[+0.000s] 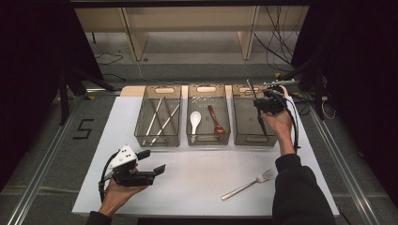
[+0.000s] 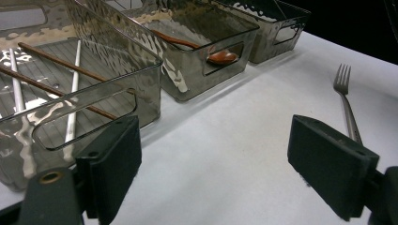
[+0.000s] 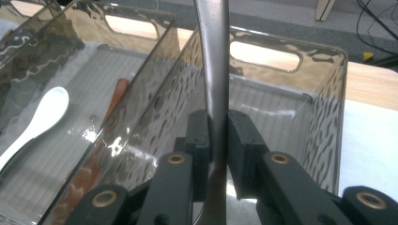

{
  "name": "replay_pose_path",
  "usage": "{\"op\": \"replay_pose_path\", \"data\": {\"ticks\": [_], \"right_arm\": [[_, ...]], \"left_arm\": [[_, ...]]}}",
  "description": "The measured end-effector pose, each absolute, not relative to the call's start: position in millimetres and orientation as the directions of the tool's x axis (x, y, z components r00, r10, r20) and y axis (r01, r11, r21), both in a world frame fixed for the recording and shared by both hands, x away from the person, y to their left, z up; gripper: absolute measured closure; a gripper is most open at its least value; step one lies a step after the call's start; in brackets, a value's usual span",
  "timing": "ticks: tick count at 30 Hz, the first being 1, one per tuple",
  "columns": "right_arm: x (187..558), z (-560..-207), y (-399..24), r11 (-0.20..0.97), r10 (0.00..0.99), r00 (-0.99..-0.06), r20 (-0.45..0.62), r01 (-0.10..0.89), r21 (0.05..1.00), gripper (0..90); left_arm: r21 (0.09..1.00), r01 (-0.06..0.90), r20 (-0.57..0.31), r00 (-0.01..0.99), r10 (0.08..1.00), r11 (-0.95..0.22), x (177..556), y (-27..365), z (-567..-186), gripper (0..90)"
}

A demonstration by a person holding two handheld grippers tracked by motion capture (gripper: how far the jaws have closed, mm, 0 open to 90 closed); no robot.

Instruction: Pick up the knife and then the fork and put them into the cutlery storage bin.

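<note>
My right gripper [image 1: 259,104] hangs over the near left part of the right-hand clear bin [image 1: 253,141] and is shut on a slim metal utensil handle [image 1: 250,86]. In the right gripper view the pads [image 3: 240,136] clamp that handle [image 3: 213,56], which rises out of the top edge; its head is hidden. The bin [image 3: 286,47] below looks bare. A steel fork [image 1: 251,183] lies on the white table at the front right. My left gripper [image 1: 154,161] rests at the front left, open and holding nothing. In the left gripper view its wide gap [image 2: 220,159] faces the fork [image 2: 346,101].
Three clear grey bins stand in a row at the back. The left bin [image 1: 157,141] holds chopsticks [image 1: 159,119]. The middle bin [image 1: 209,141] holds a white spoon [image 1: 195,119] and a brown spoon [image 1: 217,123]. Bare table [image 1: 197,183] lies between my hands.
</note>
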State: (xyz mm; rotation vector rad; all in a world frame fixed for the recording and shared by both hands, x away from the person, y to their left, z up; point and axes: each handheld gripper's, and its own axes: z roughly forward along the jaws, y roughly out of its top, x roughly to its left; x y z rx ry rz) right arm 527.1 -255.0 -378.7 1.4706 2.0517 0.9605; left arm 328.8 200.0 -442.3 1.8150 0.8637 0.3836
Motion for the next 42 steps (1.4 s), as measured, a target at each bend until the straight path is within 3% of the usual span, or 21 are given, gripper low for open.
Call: {"op": "replay_pose_path", "data": {"ticks": [6, 17, 30, 42], "right_arm": [[526, -381, -258, 0.166, 0.940, -0.333, 0.075, 0.638, 0.752, 78.0], [512, -361, -258, 0.180, 0.907, -0.408, 0.105, 0.600, 0.780, 56.3], [483, -347, -243, 0.302, 0.827, -0.554, 0.095, 0.580, 0.756, 35.2], [452, -345, -233, 0.391, 0.761, -0.644, 0.072, 0.544, 0.742, 29.5]], "left_arm": [[0.904, 0.379, -0.133, 0.689, 0.712, -0.199, 329, 200, -442, 17.6], [0.904, 0.378, -0.131, 0.689, 0.713, -0.200, 329, 200, -442, 17.6], [0.904, 0.379, -0.131, 0.689, 0.713, -0.200, 329, 200, -442, 17.6], [0.903, 0.380, -0.133, 0.688, 0.714, -0.199, 329, 201, -443, 17.6]]}}
